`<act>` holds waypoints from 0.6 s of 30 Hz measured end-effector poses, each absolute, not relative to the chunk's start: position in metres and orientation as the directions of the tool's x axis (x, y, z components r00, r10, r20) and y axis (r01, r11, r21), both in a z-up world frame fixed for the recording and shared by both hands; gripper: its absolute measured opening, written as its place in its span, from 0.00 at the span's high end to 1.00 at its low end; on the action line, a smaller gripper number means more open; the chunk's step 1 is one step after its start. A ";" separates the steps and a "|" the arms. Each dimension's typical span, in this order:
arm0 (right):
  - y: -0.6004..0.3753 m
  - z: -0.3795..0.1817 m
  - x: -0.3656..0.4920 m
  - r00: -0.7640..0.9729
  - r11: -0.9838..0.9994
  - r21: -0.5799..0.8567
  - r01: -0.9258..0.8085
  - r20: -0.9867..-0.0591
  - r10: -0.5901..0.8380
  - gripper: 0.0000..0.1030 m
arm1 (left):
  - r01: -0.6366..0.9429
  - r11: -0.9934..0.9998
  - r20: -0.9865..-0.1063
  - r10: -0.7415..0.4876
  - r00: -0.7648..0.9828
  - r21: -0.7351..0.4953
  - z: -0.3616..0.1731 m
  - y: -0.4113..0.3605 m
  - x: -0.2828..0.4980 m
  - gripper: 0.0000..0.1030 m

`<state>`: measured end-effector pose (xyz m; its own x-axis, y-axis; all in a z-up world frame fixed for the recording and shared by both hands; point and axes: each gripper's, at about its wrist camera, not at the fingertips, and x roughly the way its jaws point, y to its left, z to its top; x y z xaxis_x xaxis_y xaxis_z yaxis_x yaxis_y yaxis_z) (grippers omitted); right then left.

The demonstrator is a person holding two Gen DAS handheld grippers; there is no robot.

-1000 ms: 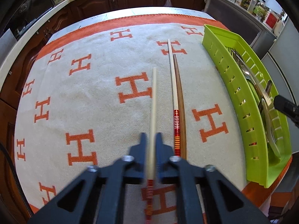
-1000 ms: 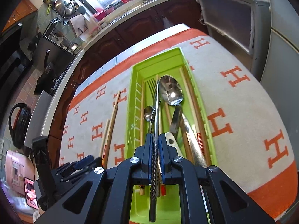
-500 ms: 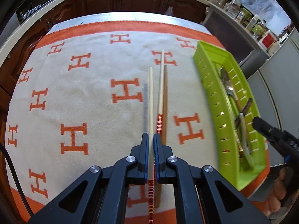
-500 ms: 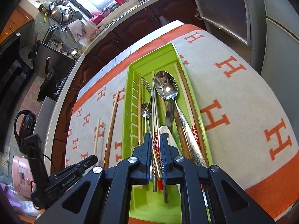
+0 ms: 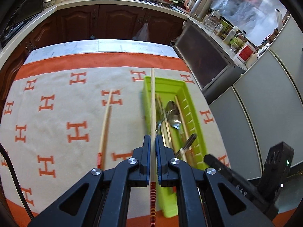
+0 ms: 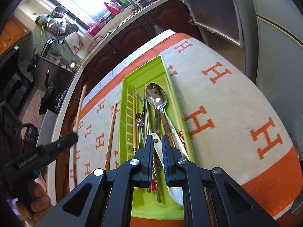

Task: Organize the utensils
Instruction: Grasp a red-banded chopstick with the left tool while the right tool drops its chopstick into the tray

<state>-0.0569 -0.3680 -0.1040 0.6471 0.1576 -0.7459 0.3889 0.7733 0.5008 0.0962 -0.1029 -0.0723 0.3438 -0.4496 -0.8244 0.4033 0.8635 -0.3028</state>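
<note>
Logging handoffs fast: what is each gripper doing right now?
Left gripper: shut on a pale chopstick, lifted over the green tray.
Right gripper: open, holding nothing, above the utensils in the tray.

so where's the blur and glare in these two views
Left wrist: green tray and the chopstick on the cloth are motion-smeared, while the held chopstick stays sharp. Right wrist: window is blown out, with a glare spot on the big spoon.
</note>
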 end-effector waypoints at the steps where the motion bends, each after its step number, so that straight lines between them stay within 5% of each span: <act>1: -0.369 -0.102 -0.059 0.651 0.772 0.501 0.391 -0.744 0.152 0.91 | 0.404 0.864 -0.829 -0.446 0.338 -0.301 -0.075 -0.113 0.098 0.97; 10: -0.380 -0.095 -0.073 0.672 0.760 0.493 0.423 -0.734 0.103 0.91 | 0.411 0.866 -0.865 -0.418 0.279 -0.286 -0.106 -0.157 0.099 0.97; 18: -0.378 -0.092 -0.079 0.672 0.757 0.477 0.447 -0.737 0.067 0.91 | 0.463 0.857 -0.865 -0.394 0.310 -0.225 -0.101 -0.150 0.079 0.77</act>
